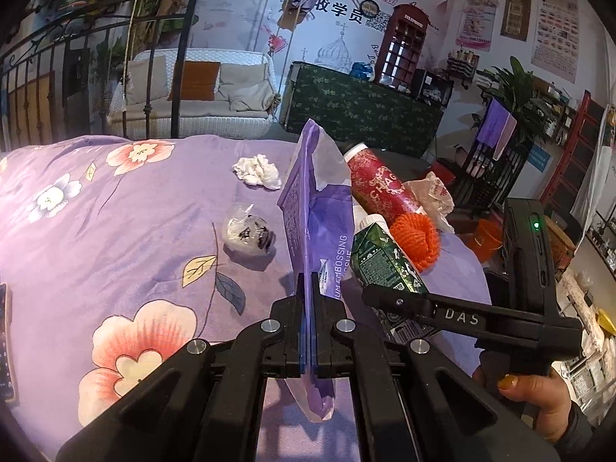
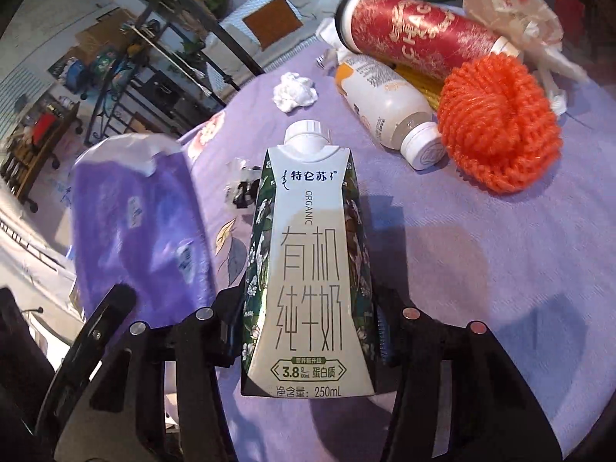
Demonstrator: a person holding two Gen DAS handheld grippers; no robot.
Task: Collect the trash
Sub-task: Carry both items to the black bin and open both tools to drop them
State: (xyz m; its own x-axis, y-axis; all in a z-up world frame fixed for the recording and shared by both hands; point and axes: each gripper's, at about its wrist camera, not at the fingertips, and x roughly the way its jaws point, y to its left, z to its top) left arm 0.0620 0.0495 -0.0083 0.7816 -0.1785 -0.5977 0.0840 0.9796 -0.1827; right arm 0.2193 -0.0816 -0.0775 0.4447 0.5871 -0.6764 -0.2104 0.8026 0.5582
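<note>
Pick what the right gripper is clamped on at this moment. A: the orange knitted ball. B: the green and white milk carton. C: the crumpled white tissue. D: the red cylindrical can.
B: the right gripper is shut on the milk carton, its fingers pressing both sides, while the left gripper holds the purple tissue pack.

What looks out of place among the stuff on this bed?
The orange knitted yarn ball stands out: it lies among empties, touching the red bottle and the white bottle, yet looks intact, not trash. Nothing appears spilled; both bottles lie capped on their sides.
</note>
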